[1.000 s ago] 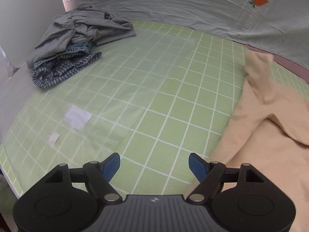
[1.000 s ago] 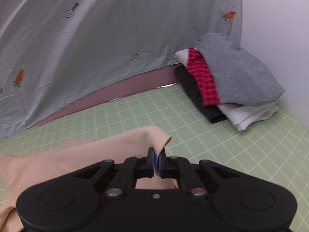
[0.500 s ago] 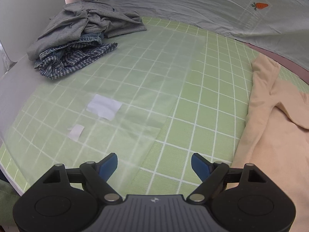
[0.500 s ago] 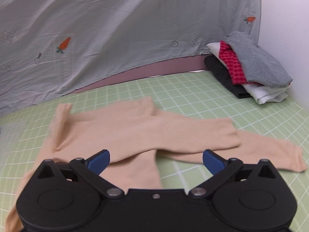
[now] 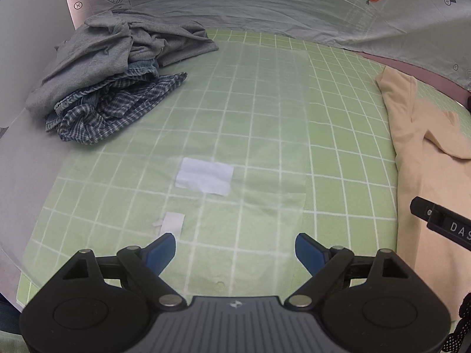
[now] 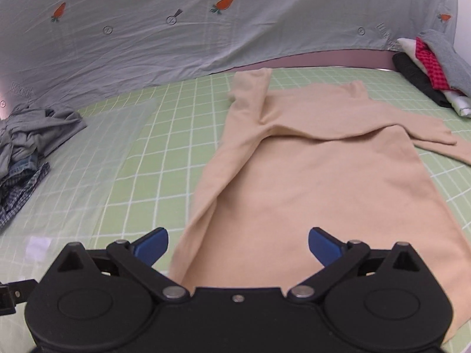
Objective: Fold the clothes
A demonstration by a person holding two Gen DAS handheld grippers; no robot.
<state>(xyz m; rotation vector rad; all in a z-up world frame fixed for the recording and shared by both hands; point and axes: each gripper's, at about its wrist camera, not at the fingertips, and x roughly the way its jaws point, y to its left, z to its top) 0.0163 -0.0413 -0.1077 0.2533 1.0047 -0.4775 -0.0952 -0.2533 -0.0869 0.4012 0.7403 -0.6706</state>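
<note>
A beige sweater lies spread on the green checked mat that covers the bench, its body flat and its sleeves folded in across the chest — one sleeve runs out toward the right edge of the right wrist view.

The right claw hangs over the near hem of the sweater. Its jaws stand wide and are closing a little; cloth lies below the gap, but the blue pads do not press on it, so the sweater is released.

The left claw hovers over bare mat, well to the left of the sweater. Its jaws are spreading, with nothing between them. A clear plastic sheet lies on the mat ahead of it, with two small white paper labels under or on it.

At the far left sits a rumpled heap of clothes — grey jersey over blue plaid. At the far right a neat stack of folded clothes rests by the wall. A grey cloth with carrot prints hangs behind the bench.
</note>
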